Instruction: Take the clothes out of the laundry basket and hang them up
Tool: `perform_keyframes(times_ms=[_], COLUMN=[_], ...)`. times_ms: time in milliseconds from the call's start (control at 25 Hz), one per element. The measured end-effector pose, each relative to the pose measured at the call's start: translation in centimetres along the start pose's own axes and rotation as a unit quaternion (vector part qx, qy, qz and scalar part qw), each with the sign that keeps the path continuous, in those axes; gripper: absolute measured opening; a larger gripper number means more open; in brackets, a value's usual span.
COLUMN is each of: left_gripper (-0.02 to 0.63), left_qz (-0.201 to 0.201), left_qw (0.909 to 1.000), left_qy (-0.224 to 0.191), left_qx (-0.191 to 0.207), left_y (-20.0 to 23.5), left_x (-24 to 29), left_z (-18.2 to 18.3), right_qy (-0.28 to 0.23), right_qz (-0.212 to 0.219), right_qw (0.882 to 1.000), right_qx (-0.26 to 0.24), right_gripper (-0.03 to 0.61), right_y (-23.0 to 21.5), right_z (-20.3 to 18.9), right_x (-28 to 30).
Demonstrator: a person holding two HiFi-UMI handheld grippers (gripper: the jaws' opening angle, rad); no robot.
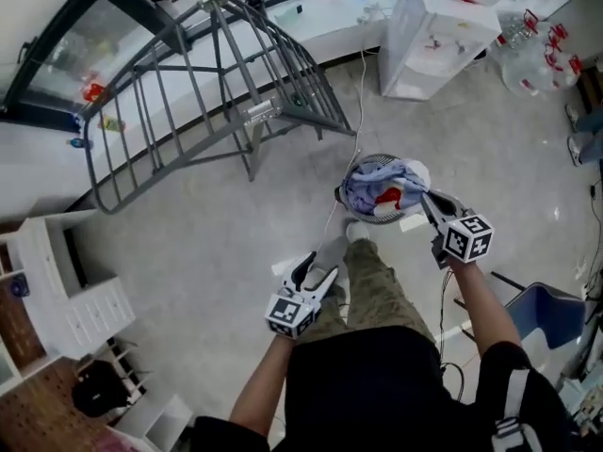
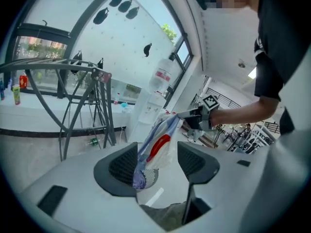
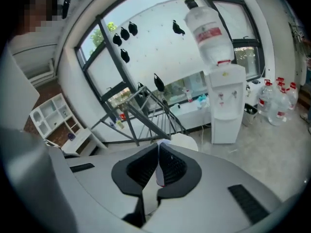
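The round mesh laundry basket stands on the floor in front of my feet. A pale blue and white garment with a red patch rises out of it, and my right gripper is shut on its upper edge. In the right gripper view a thin fold of the cloth shows between the closed jaws of the right gripper. My left gripper is held lower and to the left, open and empty. In the left gripper view the hanging garment shows beyond the left gripper, above the basket.
A grey metal drying rack stands at the upper left by the windows. A white water dispenser and several water bottles are at the upper right. White shelves stand at the left, a blue seat at the right.
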State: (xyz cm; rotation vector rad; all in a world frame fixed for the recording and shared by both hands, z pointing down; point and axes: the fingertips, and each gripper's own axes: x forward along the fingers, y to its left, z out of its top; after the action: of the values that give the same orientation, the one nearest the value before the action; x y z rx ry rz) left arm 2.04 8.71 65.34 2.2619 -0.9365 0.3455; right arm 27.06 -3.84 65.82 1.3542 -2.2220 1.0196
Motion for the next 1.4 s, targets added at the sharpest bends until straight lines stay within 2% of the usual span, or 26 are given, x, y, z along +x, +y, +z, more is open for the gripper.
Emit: perform_keyframes(times_ms=[200,400,560,640,760,840,920,1000,1160,1320,1360,1400], left_gripper=[0.244,0.244,0.242,0.242,0.242,0.219,0.180,0.179,0.179,0.162,0.144,0.089], left_qz=[-0.008,-0.040,-0.053,-0.045,-0.015,-0.002,0.000,0.001,-0.021,-0.050,-0.050,-0.049], left_qw=[0.9993,0.9971,0.9917,0.9905,0.9926,0.9929,0.9905,0.9865,0.9853,0.9799,0.9788,0.9778], left_qy=[-0.010,-0.010,-0.004,-0.006,-0.018,-0.034,-0.045,-0.038,0.002,0.004,0.001,0.001], left_qx=[0.037,0.064,0.117,0.130,0.119,0.114,0.130,0.159,0.169,0.193,0.199,0.204], left_y=[-0.7,-3.3,-5.4,-5.5,-4.7,-4.1,-3.2,-2.1,-2.3,-3.9,-4.0,-4.1], left_x=[2.4,6.5,8.8,9.3,9.1,9.0,9.3,9.8,11.1,12.3,12.6,13.0], left_z=[2.9,6.1,8.0,9.0,10.1,11.1,12.4,13.1,12.9,14.6,14.8,14.7], right_qy=[-0.053,-0.120,-0.168,-0.175,-0.175,-0.173,-0.168,-0.164,-0.171,-0.182,-0.185,-0.189], right_qz=[0.036,0.068,0.100,0.117,0.147,0.163,0.178,0.194,0.207,0.207,0.207,0.203], right_qw=[0.998,0.990,0.979,0.974,0.968,0.965,0.961,0.957,0.951,0.951,0.952,0.952], right_qx=[-0.012,-0.011,-0.054,-0.081,-0.098,-0.107,-0.126,-0.141,-0.151,-0.137,-0.128,-0.126], right_gripper=[0.005,0.005,0.006,0.006,0.006,0.006,0.006,0.006,0.006,0.006,0.006,0.005], right_y=[4.9,9.4,13.5,15.2,17.0,18.1,19.3,20.4,21.5,21.0,20.6,20.2], right_z=[9.9,18.7,23.7,25.6,27.2,27.8,28.5,28.8,29.0,29.3,29.3,29.2], right_x=[-6.4,-12.4,-15.9,-16.5,-17.0,-17.3,-17.3,-17.2,-18.2,-18.7,-18.8,-18.9])
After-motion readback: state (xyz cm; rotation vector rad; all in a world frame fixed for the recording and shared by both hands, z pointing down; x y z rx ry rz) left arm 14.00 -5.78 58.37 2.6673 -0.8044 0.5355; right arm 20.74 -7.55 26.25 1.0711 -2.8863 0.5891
